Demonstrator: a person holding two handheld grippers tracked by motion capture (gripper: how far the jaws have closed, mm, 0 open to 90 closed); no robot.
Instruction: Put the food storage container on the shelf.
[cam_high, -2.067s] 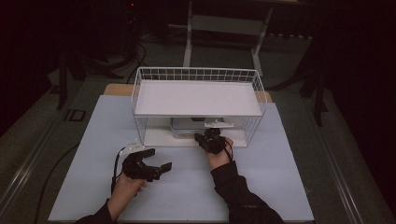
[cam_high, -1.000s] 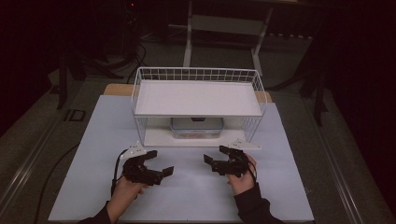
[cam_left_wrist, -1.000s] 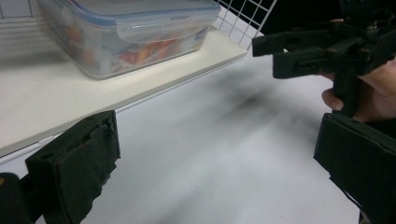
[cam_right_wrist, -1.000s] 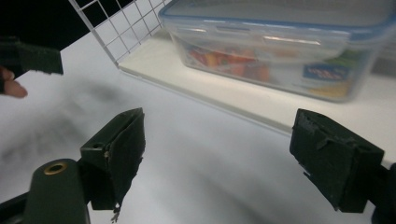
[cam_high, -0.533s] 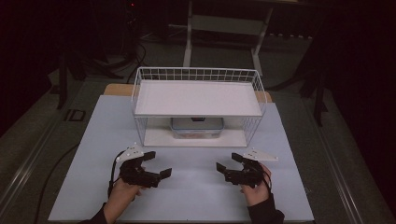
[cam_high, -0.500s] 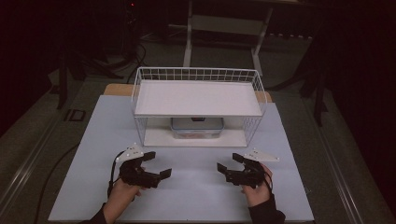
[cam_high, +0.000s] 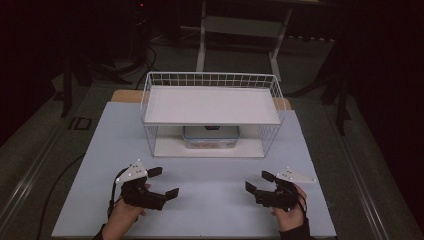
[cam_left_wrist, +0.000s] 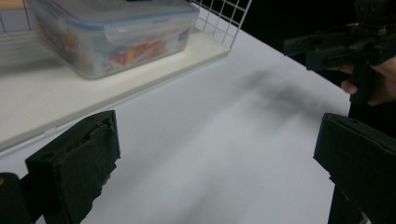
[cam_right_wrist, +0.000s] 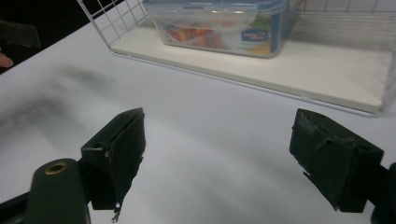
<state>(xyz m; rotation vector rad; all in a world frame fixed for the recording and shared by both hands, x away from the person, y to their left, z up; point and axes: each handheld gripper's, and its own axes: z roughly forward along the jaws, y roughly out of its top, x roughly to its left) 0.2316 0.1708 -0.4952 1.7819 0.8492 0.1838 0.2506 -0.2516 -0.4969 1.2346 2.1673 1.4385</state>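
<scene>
Plastic box (cam_high: 210, 137) sits under the shelf (cam_high: 212, 105), ahead of both open, empty grippers, left (cam_high: 161, 183) and right (cam_high: 258, 182), about equally near.

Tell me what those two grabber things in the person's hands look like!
Each gripper is black, with two blocky jaws faced in rough black padding. The left gripper and the right gripper each carry a pale grey three-cornered plate with small white dots on top. A thin dark cable loops from the left one. A dark sleeve cuff shows at the right wrist.
</scene>
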